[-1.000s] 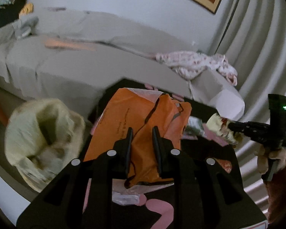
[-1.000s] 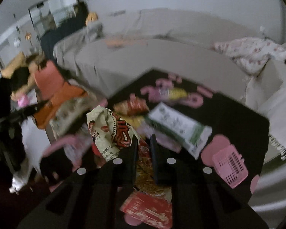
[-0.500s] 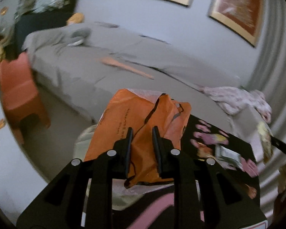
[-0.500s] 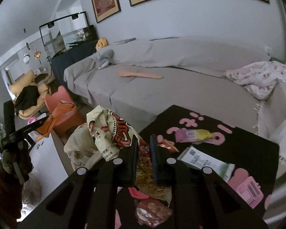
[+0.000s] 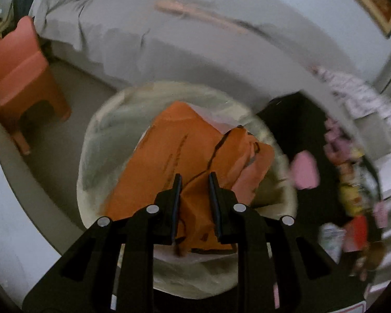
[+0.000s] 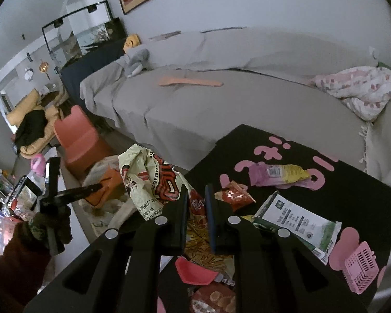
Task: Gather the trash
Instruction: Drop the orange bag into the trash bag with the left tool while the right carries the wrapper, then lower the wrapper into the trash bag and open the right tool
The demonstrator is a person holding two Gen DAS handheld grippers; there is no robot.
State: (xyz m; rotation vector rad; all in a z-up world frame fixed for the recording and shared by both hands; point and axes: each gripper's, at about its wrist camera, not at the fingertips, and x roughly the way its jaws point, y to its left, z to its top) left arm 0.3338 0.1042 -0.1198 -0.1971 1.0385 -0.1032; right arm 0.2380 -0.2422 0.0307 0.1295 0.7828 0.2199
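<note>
Both grippers loaded: left gripper clamps orange bag (over bin), right gripper clamps snack wrapper.

A low black table printed with pink shapes carries a scatter of litter: a pink-and-yellow snack packet near its far side, a small crumpled red wrapper closer in, a white-and-green flat pouch beside that, and a pink plastic slotted scoop at the near right corner. A round packet with chip pictures lies at the near edge. Behind the table, a long grey-covered sofa holds a flat salmon-pink paddle-shaped piece, a grey plush toy and a crumpled pink-flowered blanket. On the floor stand a small orange plastic chair and a pale-lined waste bin.
</note>
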